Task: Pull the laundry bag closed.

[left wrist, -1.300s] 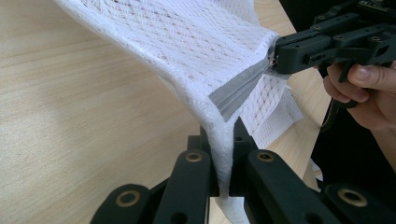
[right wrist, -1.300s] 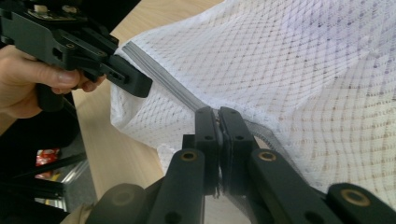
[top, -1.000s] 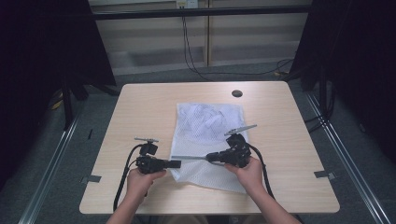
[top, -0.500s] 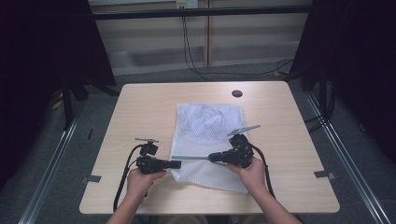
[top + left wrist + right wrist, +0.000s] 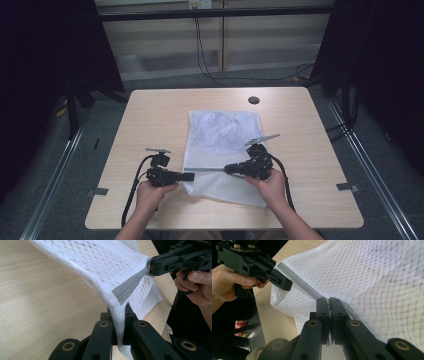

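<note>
A white mesh bag (image 5: 220,132) lies on the wooden table (image 5: 150,115), and its grey zipper (image 5: 205,169) is stretched taut between the two grippers, lifted off the table. My left gripper (image 5: 192,176) is shut on the bag's mesh edge at the zipper's left end; in the left gripper view its jaws (image 5: 119,315) pinch the folded cloth (image 5: 107,262) just below the zipper (image 5: 130,285). My right gripper (image 5: 227,168) is shut on the zipper farther right; its jaws (image 5: 329,301) clamp the zipper band (image 5: 297,281). Each gripper view shows the other gripper (image 5: 175,261) (image 5: 262,267) in a hand.
A dark round hole (image 5: 253,100) sits in the tabletop near the far edge. Bare wood lies to the left and right of the bag. Cables (image 5: 200,45) hang behind the table, and metal floor rails (image 5: 55,165) run along both sides.
</note>
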`<control>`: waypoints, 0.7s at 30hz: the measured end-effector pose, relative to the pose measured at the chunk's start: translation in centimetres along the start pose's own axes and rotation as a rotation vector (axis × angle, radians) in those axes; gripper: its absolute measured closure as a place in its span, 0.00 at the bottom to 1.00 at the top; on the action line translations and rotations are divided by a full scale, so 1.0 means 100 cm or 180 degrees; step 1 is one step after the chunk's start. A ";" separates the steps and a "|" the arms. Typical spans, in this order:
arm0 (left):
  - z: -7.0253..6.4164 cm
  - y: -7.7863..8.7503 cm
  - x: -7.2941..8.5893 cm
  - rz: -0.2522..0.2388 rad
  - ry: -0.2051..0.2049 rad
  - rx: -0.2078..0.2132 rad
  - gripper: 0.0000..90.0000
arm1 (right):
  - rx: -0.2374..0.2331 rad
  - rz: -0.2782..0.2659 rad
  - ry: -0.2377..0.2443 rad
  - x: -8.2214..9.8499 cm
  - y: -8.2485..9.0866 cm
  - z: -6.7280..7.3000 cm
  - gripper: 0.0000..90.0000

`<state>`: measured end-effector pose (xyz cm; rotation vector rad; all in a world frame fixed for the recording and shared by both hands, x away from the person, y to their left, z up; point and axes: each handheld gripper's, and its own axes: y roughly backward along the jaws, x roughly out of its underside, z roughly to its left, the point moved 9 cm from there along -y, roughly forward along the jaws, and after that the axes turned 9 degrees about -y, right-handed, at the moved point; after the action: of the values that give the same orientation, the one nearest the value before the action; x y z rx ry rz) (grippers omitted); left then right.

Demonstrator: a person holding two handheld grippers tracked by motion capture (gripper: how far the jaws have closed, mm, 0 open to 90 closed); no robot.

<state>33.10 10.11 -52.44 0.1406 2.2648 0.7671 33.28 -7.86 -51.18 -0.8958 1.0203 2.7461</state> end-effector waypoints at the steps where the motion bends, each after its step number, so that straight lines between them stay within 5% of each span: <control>1: 0.000 0.000 0.000 0.0000 0.0001 0.0004 1.00 | -0.0003 0.0001 0.0000 0.000 0.000 0.000 0.97; 21: -0.002 0.000 0.000 -0.0019 0.0015 0.0020 1.00 | 0.0014 0.0001 0.0021 0.000 0.008 -0.002 0.97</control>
<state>33.04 10.04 -52.31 0.1351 2.2714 0.7581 33.12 -8.60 -50.83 -0.9046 1.0270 2.7419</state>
